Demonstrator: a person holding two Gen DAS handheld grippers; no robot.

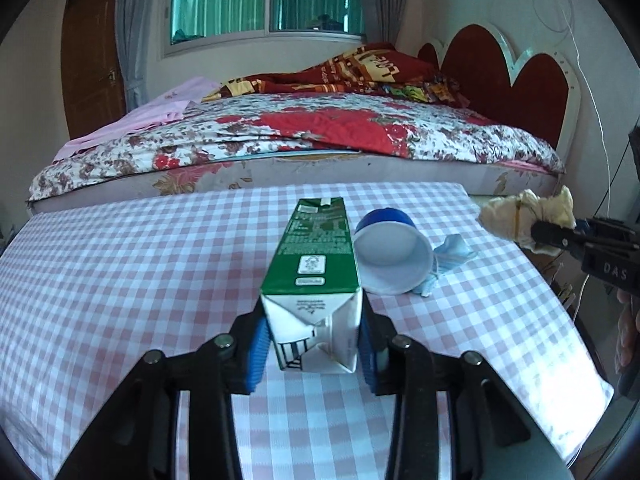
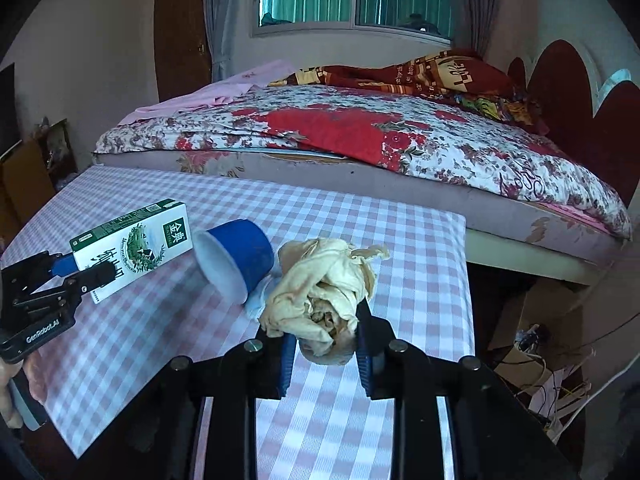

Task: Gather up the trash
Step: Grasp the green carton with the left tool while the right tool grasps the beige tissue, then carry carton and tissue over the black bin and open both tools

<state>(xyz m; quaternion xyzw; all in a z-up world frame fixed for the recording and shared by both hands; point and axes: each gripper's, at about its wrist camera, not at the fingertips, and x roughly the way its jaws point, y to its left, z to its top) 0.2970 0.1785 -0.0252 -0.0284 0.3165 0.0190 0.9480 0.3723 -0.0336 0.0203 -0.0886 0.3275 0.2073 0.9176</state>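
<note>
While both grippers hold trash above the checked table (image 1: 120, 264), a cup and tissue remain.
Left gripper (image 1: 314, 344) clamps the milk carton (image 1: 316, 280) by its end; right gripper (image 2: 326, 346) pinches the crumpled yellowish wad (image 2: 320, 284). The end-held carton may pivot and slip; the blue cup (image 2: 236, 258) could roll if bumped.

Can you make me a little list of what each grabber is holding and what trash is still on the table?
left gripper: shut on the milk carton, lifted off the table
right gripper: shut on the crumpled yellowish wad
still on table: blue cup on its side, crumpled blue face mask beside it
table cover: pink and white checks
behind table: bed with flowered cover
</note>
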